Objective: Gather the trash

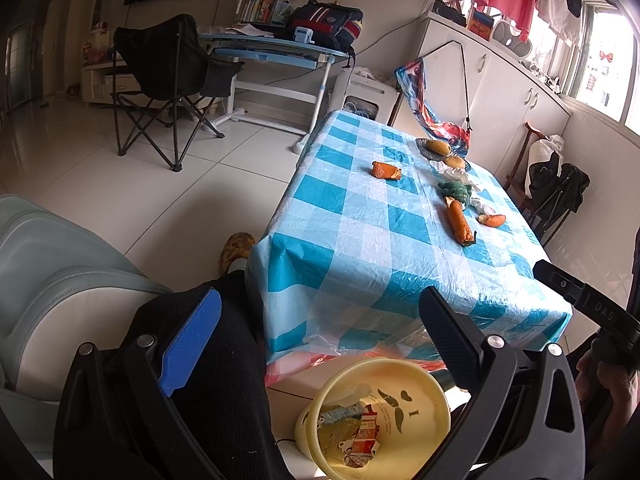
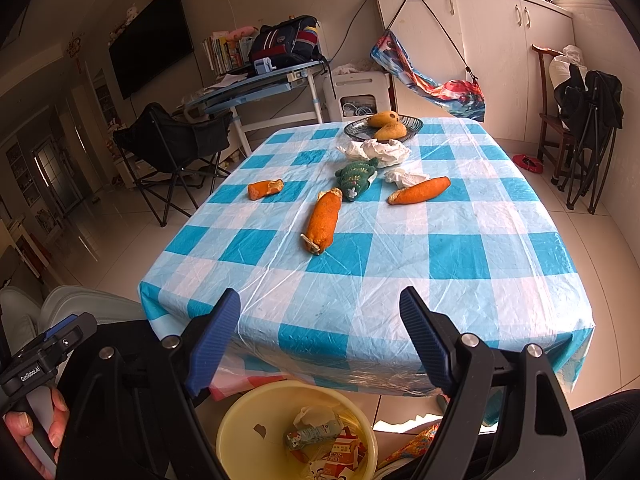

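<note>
On the blue-and-white checked table [image 2: 400, 280] lie three orange peels: a long one [image 2: 322, 222] [image 1: 458, 222] in the middle, one [image 2: 420, 191] [image 1: 492, 219] to its right and a small one [image 2: 265, 189] [image 1: 386, 170] at the left. Crumpled white tissues [image 2: 376, 149] and a green toy [image 2: 356, 176] [image 1: 456, 191] lie behind them. A yellow bin [image 2: 240, 420] [image 1: 404, 376] with cartons inside stands on the floor below the table's near edge. My left gripper [image 1: 320, 326] and right gripper [image 2: 320, 320] both hang open and empty above the bin, short of the table.
A dark plate [image 2: 412, 124] with two yellowish fruits sits at the table's far end. A black folding chair [image 2: 172, 148], a blue desk [image 2: 260, 84] and white cabinets [image 2: 500, 40] stand beyond. A person's dark-clothed leg [image 1: 224, 380] and a grey sofa [image 1: 48, 280] are at my left.
</note>
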`<state>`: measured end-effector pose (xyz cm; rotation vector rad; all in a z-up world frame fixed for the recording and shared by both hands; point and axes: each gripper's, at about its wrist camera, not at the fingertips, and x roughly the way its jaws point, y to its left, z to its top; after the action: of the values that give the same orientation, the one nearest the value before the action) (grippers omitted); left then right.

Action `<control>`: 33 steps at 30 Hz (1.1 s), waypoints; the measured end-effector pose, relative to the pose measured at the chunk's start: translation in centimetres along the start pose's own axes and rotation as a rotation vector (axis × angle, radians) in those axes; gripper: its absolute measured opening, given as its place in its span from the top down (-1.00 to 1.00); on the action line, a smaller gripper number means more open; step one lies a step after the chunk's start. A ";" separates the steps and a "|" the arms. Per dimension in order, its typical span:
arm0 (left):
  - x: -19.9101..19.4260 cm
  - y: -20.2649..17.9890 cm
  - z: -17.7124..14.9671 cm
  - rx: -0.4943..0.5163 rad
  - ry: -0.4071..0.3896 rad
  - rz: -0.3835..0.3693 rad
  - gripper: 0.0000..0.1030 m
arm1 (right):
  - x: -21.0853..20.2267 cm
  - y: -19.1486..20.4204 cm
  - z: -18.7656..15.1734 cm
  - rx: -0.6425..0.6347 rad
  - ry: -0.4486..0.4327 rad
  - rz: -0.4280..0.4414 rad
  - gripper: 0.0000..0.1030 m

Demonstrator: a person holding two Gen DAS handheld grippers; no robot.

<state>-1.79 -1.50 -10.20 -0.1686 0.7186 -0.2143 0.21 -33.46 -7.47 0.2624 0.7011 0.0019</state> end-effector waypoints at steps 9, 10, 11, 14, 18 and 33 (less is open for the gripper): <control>-0.3 -0.2 0.1 -0.011 -0.018 -0.013 -0.86 | -0.4 -0.9 0.7 0.051 -0.012 0.035 -0.52; -0.3 -0.2 0.1 -0.010 -0.021 -0.015 -0.86 | -0.2 -1.1 0.8 0.063 -0.007 0.036 -0.53; -0.2 -0.2 0.3 -0.006 -0.023 -0.013 -0.86 | 0.0 -1.2 1.0 0.068 0.000 0.037 -0.53; 0.3 -0.3 0.9 0.001 -0.019 -0.010 -0.86 | 0.7 -1.5 1.6 0.071 0.020 0.042 -0.52; 1.6 -0.5 1.7 0.000 0.002 -0.009 -0.86 | 1.9 -2.6 3.1 0.090 0.042 0.039 -0.52; 8.7 -11.6 5.2 0.177 0.079 -0.172 -0.86 | 10.8 -4.7 11.1 0.052 0.146 0.102 -0.29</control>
<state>6.51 -14.46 -9.26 -0.0533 0.7600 -0.4485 15.16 -39.66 -7.37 0.3501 0.8332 0.1015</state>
